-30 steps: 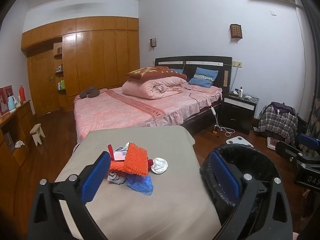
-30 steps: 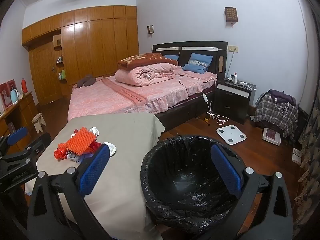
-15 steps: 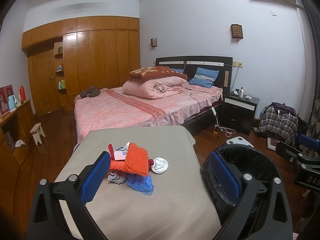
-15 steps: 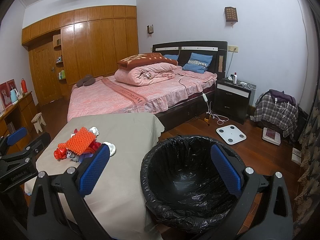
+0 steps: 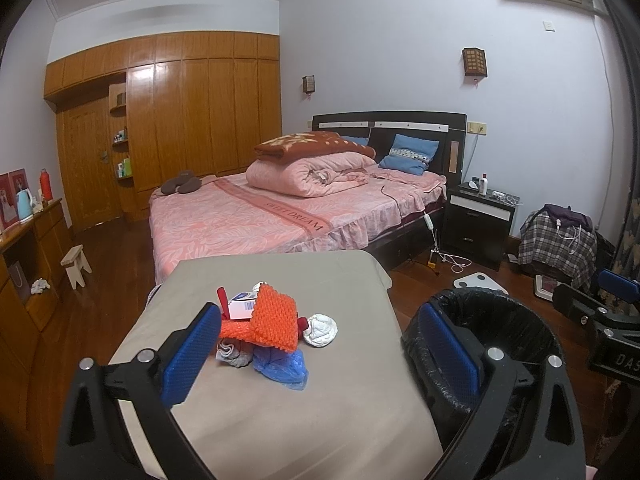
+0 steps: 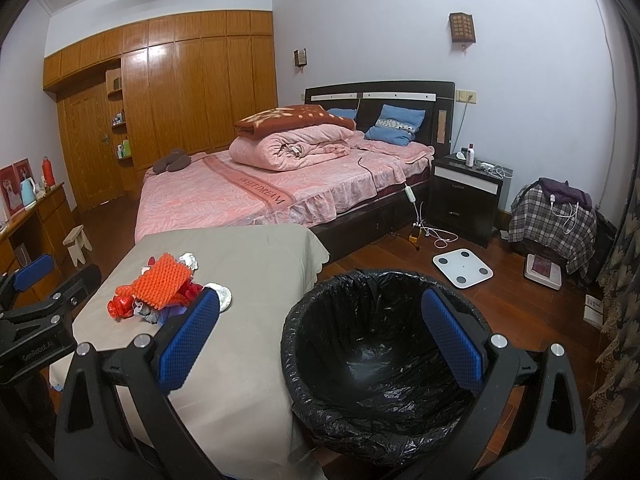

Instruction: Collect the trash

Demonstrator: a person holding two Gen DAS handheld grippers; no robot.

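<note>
A pile of trash lies on the beige-covered table (image 5: 280,412): orange foam netting (image 5: 276,322), a crumpled white tissue (image 5: 320,325), a blue plastic wad (image 5: 282,364), a small white box (image 5: 242,305) and red scraps. The pile also shows in the right wrist view (image 6: 162,282). A bin with a black liner (image 6: 380,360) stands right of the table, and in the left wrist view (image 5: 500,320). My left gripper (image 5: 320,356) is open and empty, held above the table short of the pile. My right gripper (image 6: 322,340) is open and empty above the bin's near rim.
A pink bed (image 5: 280,216) stands beyond the table. A black nightstand (image 6: 464,200), a white floor scale (image 6: 462,268) and a chair draped in plaid cloth (image 6: 554,216) are to the right. A wooden sideboard (image 5: 28,264) and a small stool (image 5: 76,264) are on the left.
</note>
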